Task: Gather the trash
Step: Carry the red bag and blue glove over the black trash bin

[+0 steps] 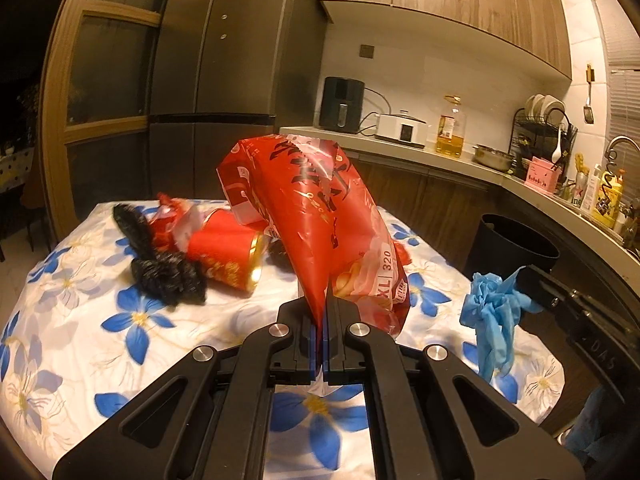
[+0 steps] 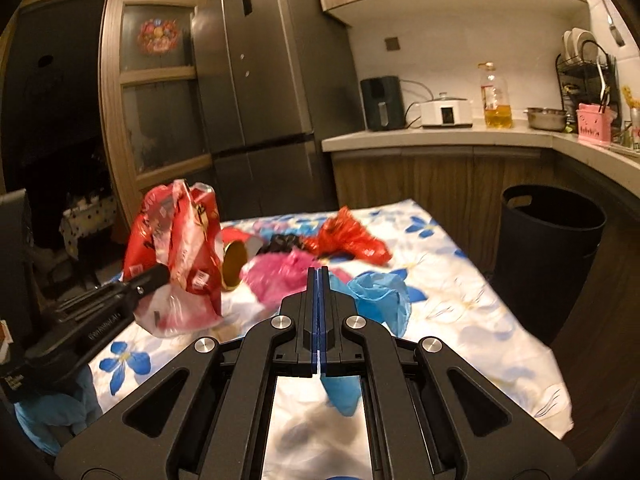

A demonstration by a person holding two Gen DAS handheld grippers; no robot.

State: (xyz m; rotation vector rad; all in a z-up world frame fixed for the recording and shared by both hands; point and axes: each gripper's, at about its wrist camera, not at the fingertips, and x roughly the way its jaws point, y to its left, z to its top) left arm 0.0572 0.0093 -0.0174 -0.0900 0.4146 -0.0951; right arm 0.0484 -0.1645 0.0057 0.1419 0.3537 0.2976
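Left gripper (image 1: pixel 323 312) jaws clamped on red bag (image 1: pixel 320 216), right gripper (image 2: pixel 319 292) jaws clamped on blue glove (image 2: pixel 380 296), both lifted above worktop (image 2: pixel 460 280). Best: keep grips firm, carry to bin (image 2: pixel 552 240) far right, release over opening.

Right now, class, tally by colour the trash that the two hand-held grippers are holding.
Red: 1, the plastic bag in the left hand-held gripper
Blue: 1, the glove in the right hand-held gripper
Total: 2

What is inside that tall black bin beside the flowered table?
The tall black bin shows only its dark rim and inner wall; its bottom and any contents are hidden from both cameras.
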